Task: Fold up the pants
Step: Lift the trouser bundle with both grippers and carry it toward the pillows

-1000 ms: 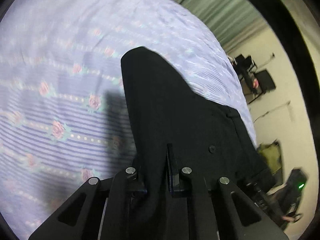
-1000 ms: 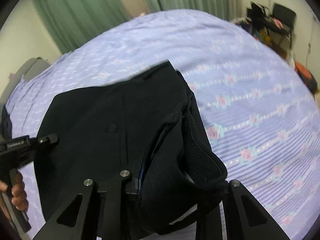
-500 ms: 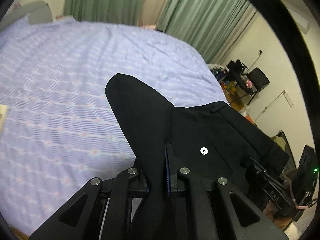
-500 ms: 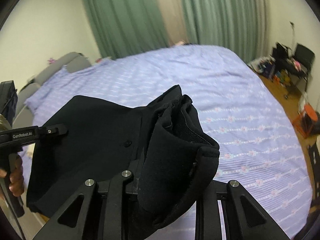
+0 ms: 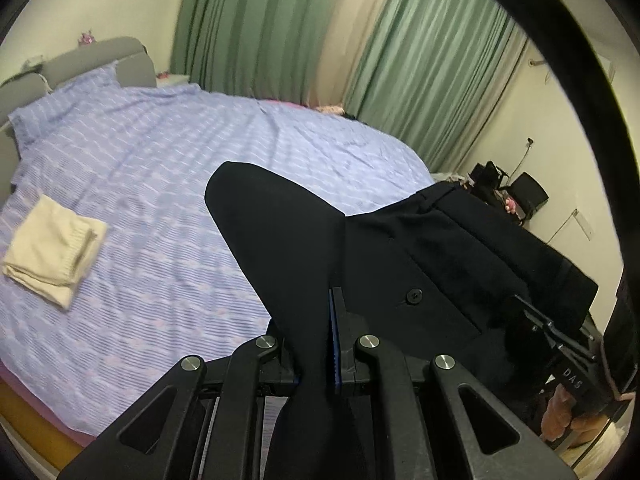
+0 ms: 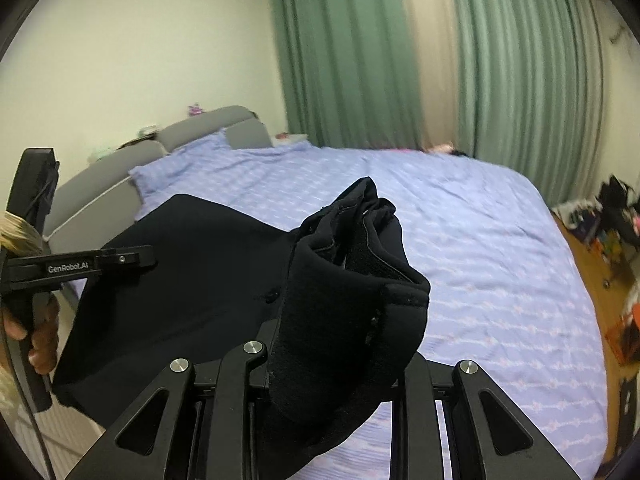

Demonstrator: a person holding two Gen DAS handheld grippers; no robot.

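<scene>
- A wide bed (image 5: 168, 184) with a lavender striped cover fills the scene, its grey headboard (image 6: 200, 130) at the far left and green curtains (image 5: 420, 60) along the far wall.
- A pair of black pants (image 5: 400, 264) hangs in the air above the near edge of the bed, stretched between the two grippers and not resting on the cover.
- The cloth looks soft and limp and appears light; it sags between the grips and bunches where it is pinched, so it would likely droop wherever it is unsupported.
- Judging from the belt loops and the black button (image 5: 413, 295), the waist end is the part held; the waistband corners seem the firmest places to grip.
- A folded cream cloth (image 5: 52, 244) lies on the cover at the left, well apart from the pants.
- The left gripper (image 5: 316, 364) has its fingers nearly together, pinching a thin fold of the pants that rises between them.
- The right gripper (image 6: 332, 356) has its fingers set wider, clamped around a thick rolled bunch of the waistband that fills the gap.
- A bare hand (image 6: 40, 332) grips the left tool's handle at the far left of the right wrist view.
</scene>
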